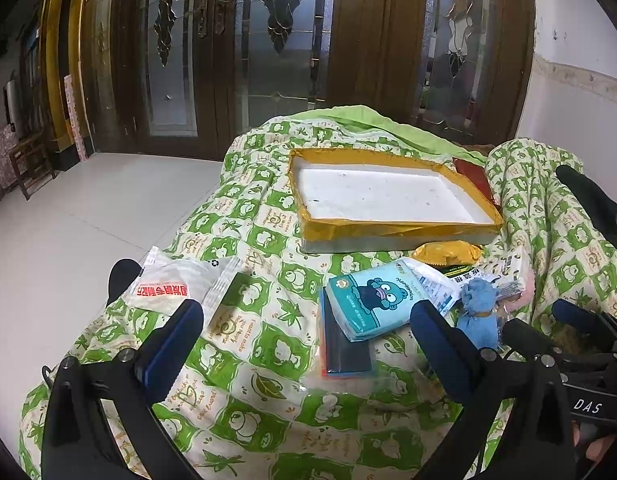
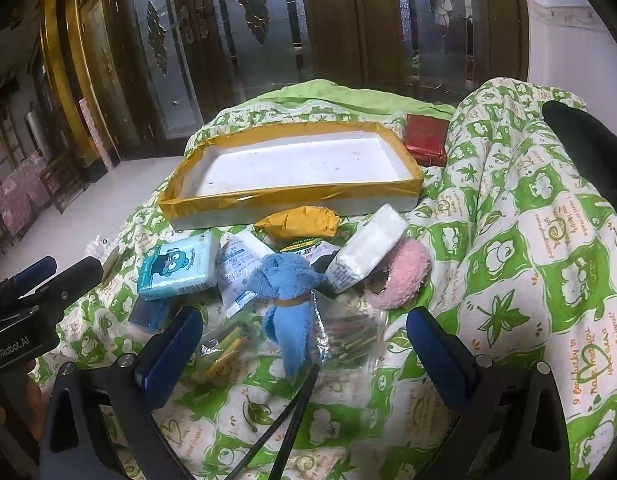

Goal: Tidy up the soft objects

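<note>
A shallow white foam tray [image 1: 392, 229] [image 2: 284, 197] with a yellow taped rim lies empty on a green-patterned quilt [image 1: 264, 404]. In front of it is a heap: a light-blue tissue pack [image 1: 368, 300] [image 2: 174, 268], a blue towel tied with a band [image 1: 478, 308] [image 2: 286, 280], a white tissue pack [image 2: 368, 252], a pink fuzzy ring [image 2: 406, 276] and a yellow packet [image 2: 298, 220]. My left gripper [image 1: 307, 312] is open, its right finger by the blue pack. My right gripper [image 2: 303, 316] is open, with the towel's tail between its fingers, untouched.
A white plastic bag with red print [image 1: 168, 284] lies at the quilt's left edge. A red box [image 2: 426, 138] sits behind the tray. A clear bag of coloured sticks [image 2: 348, 340] and black tongs [image 2: 292, 412] lie under the towel. Tiled floor [image 1: 88, 208] drops off left.
</note>
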A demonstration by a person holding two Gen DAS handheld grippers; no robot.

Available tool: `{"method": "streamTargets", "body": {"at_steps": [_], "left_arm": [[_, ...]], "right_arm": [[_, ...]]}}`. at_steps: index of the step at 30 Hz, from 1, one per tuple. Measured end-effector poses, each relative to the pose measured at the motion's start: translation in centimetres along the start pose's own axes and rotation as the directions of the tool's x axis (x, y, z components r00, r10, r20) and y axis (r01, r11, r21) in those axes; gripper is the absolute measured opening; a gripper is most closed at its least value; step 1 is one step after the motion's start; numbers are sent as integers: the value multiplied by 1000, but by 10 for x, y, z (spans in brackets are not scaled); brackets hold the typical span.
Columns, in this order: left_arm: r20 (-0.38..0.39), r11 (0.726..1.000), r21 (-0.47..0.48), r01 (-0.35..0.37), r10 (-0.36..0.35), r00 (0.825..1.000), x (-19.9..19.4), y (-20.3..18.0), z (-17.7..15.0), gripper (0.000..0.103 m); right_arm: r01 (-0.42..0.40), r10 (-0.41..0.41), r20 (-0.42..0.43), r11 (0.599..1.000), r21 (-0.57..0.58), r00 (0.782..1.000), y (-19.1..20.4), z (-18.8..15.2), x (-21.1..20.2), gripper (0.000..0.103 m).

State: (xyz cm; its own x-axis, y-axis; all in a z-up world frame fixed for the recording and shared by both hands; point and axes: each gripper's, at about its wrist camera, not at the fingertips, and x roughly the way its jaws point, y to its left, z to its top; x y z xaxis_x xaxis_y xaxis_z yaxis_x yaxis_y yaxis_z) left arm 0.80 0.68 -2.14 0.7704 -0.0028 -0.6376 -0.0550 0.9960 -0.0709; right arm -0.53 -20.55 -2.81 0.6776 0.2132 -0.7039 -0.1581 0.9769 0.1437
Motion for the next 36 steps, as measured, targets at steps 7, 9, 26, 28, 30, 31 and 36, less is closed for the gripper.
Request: {"method": "streamTargets", "body": {"at_steps": [7, 9, 26, 28, 30, 31, 36], "left_arm": [[0, 1000, 0, 0, 0, 1000, 0, 0, 0, 103], [1, 1000, -1, 0, 0, 1000, -1, 0, 0, 103], [-3, 1000, 5, 2, -2, 1000, -2, 2, 0, 103], [-6, 1000, 11, 4, -4, 1000, -2, 2, 0, 103], [-8, 1000, 18, 5, -5, 1000, -1, 0, -1, 103], [-9, 1000, 22, 6, -5, 1000, -1, -1, -1, 103], [-17, 999, 35, 9, -8, 1000, 2, -4, -2, 103]], "right_arm": [[4, -4, 14, 1000, 22, 1000, -2, 3, -6, 103], [11, -11, 24, 1000, 15, 1000, -2, 2, -7, 103], [27, -31, 49, 997, 72, 998, -17, 7, -16, 102], [28, -30, 39, 998, 64, 999, -15, 6, -14, 103], [33, -35, 32, 998, 55, 999, -15, 6, -13, 103], [29, -31, 29, 998, 59, 999, -14, 5, -12, 103], [28, -29, 21, 998, 62, 999, -16, 5, -10, 103]]}}
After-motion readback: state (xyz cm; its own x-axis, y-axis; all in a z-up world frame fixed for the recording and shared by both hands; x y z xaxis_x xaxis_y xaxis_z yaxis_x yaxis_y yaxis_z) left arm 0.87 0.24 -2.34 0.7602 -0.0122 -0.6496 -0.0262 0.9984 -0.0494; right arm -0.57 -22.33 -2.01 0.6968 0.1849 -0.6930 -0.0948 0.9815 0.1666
